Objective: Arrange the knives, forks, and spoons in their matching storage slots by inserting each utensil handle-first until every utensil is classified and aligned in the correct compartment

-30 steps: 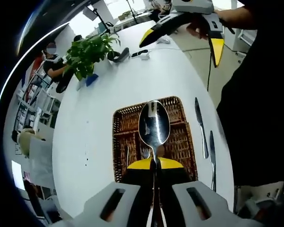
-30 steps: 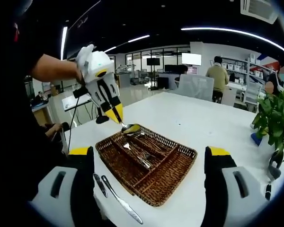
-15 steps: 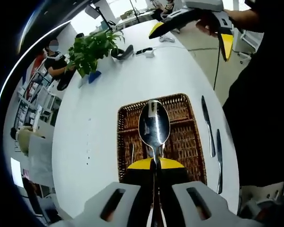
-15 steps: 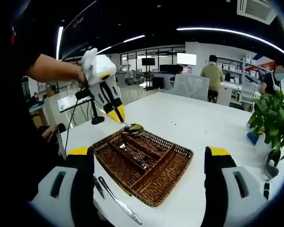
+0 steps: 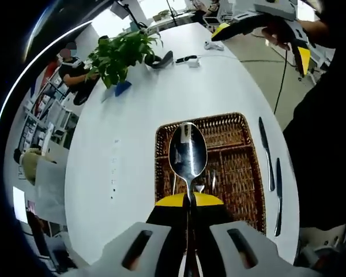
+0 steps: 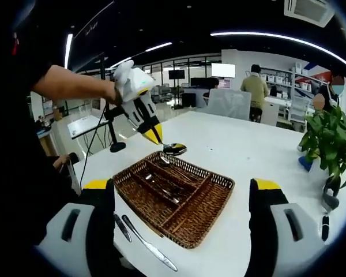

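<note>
Left claw point(image 5: 188, 199), clamped on the spoon point(image 5: 187, 153), has carried it past the wicker tray's point(image 6: 210, 216) far edge; insertion pending. Right claw point(image 6: 181, 199) stands apart, empty. Two knives point(image 6: 144, 242) lie on the table point(image 5: 132, 121).

L tongs point(image 6: 155, 136) + spoon point(image 6: 175, 149): moved across wicker tray point(image 6: 205, 222) (now past far edge) | R tongs: raised further

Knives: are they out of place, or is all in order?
Two knives lie loose on the table beside the basket, not in a slot. The left gripper holds a spoon above the basket, not yet inserted.
</note>
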Demonstrator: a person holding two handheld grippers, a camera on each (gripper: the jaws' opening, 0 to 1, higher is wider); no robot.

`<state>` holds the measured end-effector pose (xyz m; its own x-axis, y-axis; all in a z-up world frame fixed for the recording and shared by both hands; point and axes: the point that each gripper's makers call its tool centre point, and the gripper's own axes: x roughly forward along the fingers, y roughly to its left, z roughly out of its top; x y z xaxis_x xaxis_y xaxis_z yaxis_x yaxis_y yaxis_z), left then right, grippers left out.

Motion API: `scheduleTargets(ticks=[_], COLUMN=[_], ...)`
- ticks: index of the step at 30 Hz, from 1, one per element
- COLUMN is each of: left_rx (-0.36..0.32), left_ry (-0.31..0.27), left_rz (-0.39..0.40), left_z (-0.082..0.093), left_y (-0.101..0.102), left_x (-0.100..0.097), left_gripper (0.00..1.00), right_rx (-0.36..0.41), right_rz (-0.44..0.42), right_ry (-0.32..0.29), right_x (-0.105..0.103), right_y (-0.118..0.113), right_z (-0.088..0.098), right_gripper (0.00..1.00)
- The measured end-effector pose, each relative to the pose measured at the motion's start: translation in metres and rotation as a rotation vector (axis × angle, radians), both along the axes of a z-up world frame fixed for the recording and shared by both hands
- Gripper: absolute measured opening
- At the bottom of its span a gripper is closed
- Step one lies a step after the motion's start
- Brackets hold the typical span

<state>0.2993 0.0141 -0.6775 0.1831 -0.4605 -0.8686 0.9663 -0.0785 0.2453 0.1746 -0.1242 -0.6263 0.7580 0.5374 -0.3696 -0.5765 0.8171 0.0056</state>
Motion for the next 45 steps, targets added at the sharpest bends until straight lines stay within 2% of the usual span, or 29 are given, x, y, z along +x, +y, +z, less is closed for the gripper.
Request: scheduleTargets(ticks=[2,10,19,31,45], left_rx=[0.005,-0.016,-0.010,-0.001,0.014], left_ry=[-0.007,-0.037,-0.033,-0.005,0.012], left_rz=[0.007,0.033,0.041,0.042,0.071], left_z=[0.005,0.030,0.028,-0.004,-0.050], left_y=[0.001,-0.004,-0.012,-0.020,-0.015], left_x=[0.009,0.045,0.065,0.067,0.074], left_gripper=[0.00,0.00,0.00,0.00,0.00], right_rx=[0.026,0.012,0.012,0.029,0.014], right_rz=[-0.006,-0.013,-0.056,-0.086,-0.109], right_ry=[0.005,-0.005,-0.001,0.013,0.025], right_x=[-0.001,-0.001,-0.001,0.002,0.009], right_y=[0.001,-0.004,-0.023,-0.031,-0.042], right_z=[0.002,0.008,0.006,-0.002,-0.005], right_gripper=[1.00,1.00,1.00,1.00,1.00])
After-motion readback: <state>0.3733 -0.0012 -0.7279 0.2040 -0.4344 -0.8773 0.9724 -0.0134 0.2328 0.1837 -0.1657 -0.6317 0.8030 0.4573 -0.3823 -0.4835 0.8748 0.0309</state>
